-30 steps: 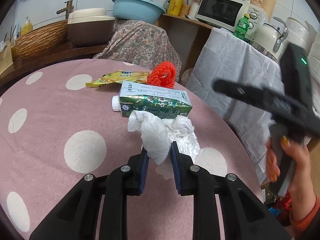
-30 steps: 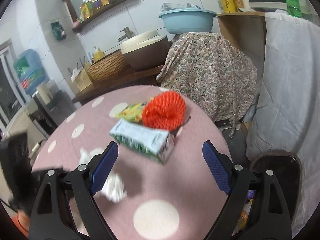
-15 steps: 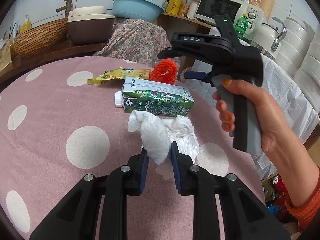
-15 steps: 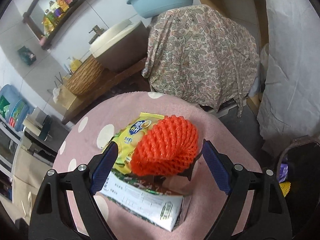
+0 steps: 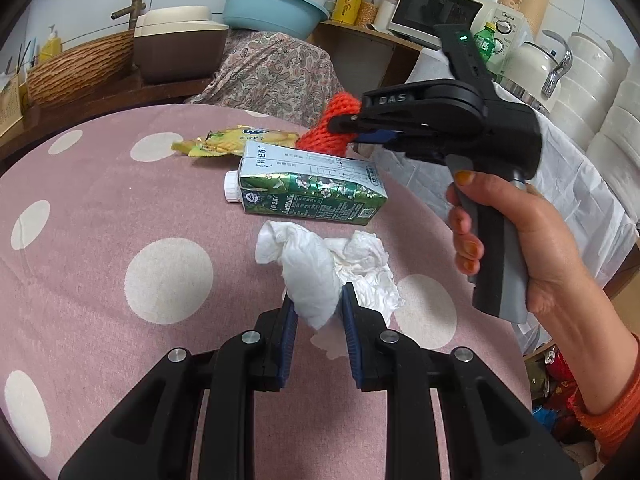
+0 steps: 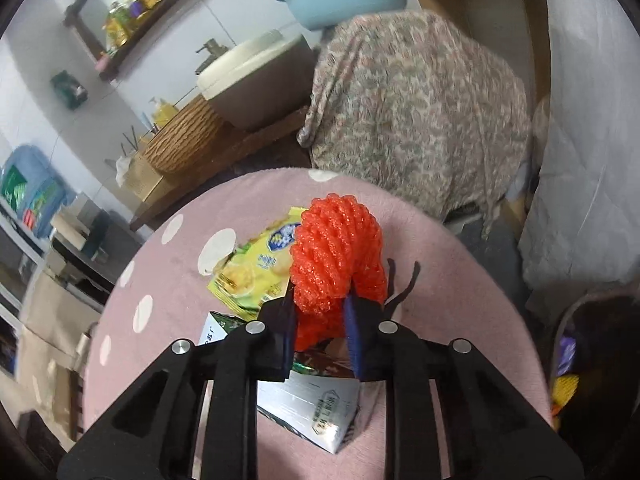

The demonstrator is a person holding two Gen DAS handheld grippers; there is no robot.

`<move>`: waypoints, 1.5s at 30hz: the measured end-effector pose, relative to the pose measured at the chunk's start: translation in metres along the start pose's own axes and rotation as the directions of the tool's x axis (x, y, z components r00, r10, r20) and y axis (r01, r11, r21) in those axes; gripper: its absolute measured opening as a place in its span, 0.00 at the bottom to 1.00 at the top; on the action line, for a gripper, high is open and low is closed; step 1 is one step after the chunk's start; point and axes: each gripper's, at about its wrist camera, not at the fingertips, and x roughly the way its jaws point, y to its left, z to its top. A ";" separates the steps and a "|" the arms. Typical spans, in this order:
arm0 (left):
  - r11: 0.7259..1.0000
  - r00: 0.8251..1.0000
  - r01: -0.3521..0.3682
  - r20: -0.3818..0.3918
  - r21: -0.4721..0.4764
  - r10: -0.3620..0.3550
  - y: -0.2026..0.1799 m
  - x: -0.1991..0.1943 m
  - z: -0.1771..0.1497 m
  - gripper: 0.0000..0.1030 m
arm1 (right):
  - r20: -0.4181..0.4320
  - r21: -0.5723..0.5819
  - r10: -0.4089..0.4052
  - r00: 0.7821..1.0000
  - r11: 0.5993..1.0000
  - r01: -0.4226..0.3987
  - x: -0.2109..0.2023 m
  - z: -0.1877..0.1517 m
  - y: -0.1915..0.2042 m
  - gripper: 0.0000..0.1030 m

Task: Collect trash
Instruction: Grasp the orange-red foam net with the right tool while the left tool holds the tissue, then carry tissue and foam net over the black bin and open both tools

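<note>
Two claws over pink table (image 5: 80, 208), left claw (image 5: 317, 312) pinching tissue (image 5: 316, 276), right claw (image 6: 320, 320) closing on orange foam net (image 6: 336, 256)

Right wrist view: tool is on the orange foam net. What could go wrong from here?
1. The right tool is closing on the orange foam net near its lower end only; the soft mesh may compress and slip out on lifting.
2. The net lies against the yellow snack wrapper and the milk carton, so it may drag them.
3. The left tool pinches one lobe of the white tissue; the loose part could tear off.
</note>
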 end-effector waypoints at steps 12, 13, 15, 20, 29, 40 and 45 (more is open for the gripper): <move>0.999 0.999 0.032 0.023 0.007 -0.032 -0.023 -0.023 -0.014 0.22 | 0.183 -0.177 0.024 0.983 0.984 0.009 -0.103 -0.027 0.011 0.19; 0.999 0.999 0.038 0.024 0.011 -0.038 -0.026 -0.025 -0.016 0.22 | 0.192 -0.189 0.028 0.981 0.982 0.009 -0.114 -0.032 0.010 0.19; 0.998 0.998 0.057 0.028 0.024 -0.058 -0.037 -0.030 -0.020 0.22 | 0.208 -0.203 0.037 0.977 0.979 0.006 -0.137 -0.044 0.005 0.19; 0.994 0.996 0.085 0.028 0.074 -0.088 -0.067 -0.035 -0.028 0.22 | 0.229 -0.203 0.042 0.973 0.979 0.006 -0.182 -0.076 -0.013 0.19; 0.972 0.989 0.151 -0.017 0.178 -0.150 -0.132 -0.024 -0.042 0.22 | 0.275 -0.137 -0.054 0.960 0.986 0.094 -0.253 -0.142 -0.074 0.19; 0.943 0.969 0.238 -0.123 0.234 -0.214 -0.205 0.026 -0.033 0.22 | 0.284 -0.020 -0.164 0.945 0.984 0.177 -0.281 -0.198 -0.147 0.19; 0.938 0.968 0.224 -0.172 0.266 -0.182 -0.232 0.063 -0.028 0.22 | 0.272 0.026 -0.220 0.937 0.975 0.222 -0.275 -0.215 -0.176 0.19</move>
